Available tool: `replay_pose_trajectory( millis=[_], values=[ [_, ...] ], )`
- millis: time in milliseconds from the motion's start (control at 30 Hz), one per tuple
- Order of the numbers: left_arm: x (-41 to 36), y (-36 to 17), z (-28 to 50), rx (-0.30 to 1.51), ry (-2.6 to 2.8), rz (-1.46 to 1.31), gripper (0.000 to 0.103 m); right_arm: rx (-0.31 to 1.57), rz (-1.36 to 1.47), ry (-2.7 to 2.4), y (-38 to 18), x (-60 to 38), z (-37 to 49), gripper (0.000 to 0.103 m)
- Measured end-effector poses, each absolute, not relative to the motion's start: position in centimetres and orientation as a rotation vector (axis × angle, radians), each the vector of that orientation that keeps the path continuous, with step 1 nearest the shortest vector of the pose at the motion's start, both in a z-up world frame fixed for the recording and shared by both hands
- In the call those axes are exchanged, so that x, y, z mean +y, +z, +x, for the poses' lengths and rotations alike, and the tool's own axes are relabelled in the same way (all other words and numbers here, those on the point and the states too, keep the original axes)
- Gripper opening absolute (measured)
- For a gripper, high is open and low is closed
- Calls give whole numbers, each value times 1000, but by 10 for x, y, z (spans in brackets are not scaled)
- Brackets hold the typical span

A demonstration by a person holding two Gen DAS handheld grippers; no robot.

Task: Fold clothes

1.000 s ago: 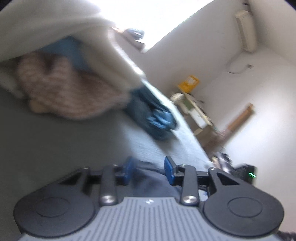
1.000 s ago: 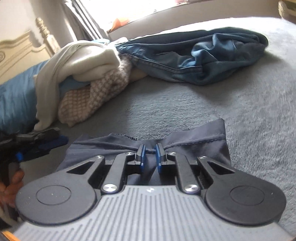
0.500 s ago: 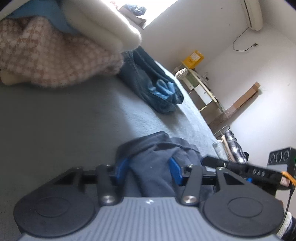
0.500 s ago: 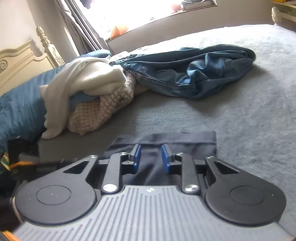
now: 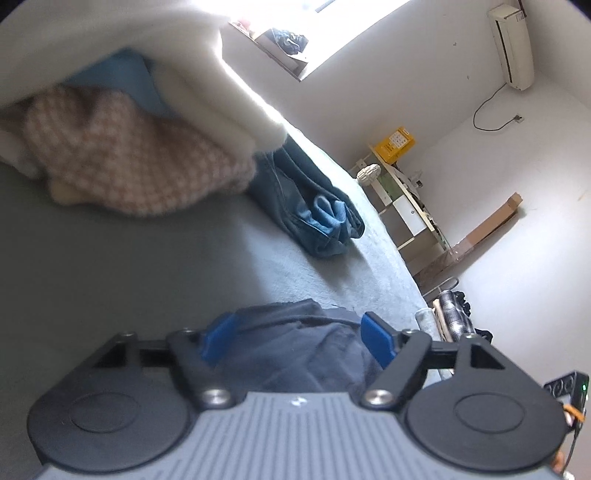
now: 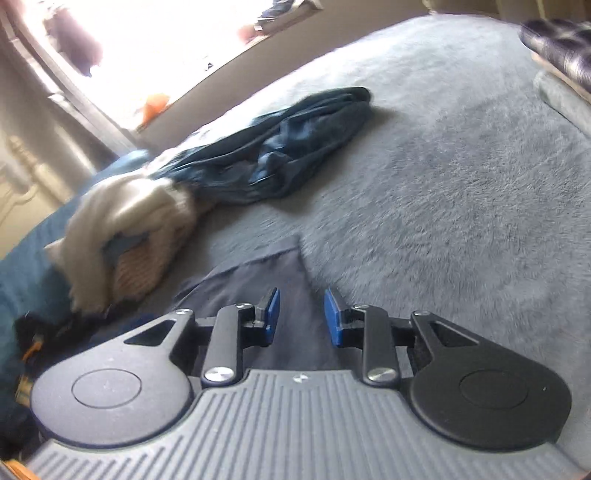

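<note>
Daylight pours in from a window (image 5: 325, 22), blown out to pure white in both views. The cream garment (image 5: 155, 48) close to the left lens is soft and out of focus. The right view is smeared by motion blur, worst across the grey bed cover (image 6: 461, 177). Fisheye distortion bends the walls and darkens the frame corners.
</note>
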State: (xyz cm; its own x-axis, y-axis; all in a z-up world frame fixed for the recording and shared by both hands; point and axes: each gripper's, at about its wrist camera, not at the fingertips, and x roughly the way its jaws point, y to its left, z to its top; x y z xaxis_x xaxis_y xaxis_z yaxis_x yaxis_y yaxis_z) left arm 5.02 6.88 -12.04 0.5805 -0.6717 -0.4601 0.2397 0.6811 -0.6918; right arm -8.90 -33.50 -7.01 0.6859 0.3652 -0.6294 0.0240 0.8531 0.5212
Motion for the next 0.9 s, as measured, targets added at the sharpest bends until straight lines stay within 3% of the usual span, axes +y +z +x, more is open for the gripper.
replay_pose_trajectory(
  millis=[400, 500, 567, 600, 900],
  values=[
    [98, -96, -61, 936, -610, -459, 82, 946, 398, 450, -83, -273, -134, 27],
    [91, -111, -85, 997, -579, -430, 83, 950, 283, 434, -77, -261, -143, 36],
    [84, -124, -93, 1033, -562, -432, 83, 929, 244, 345, -71, -268, -147, 54],
    [80, -130, -95, 1049, -561, -425, 83, 926, 257, 298, -71, -276, -148, 56],
    [45, -150, -102, 1037, -574, -323, 79, 1042, 383, 167, -97, -325, -163, 56]
  ],
)
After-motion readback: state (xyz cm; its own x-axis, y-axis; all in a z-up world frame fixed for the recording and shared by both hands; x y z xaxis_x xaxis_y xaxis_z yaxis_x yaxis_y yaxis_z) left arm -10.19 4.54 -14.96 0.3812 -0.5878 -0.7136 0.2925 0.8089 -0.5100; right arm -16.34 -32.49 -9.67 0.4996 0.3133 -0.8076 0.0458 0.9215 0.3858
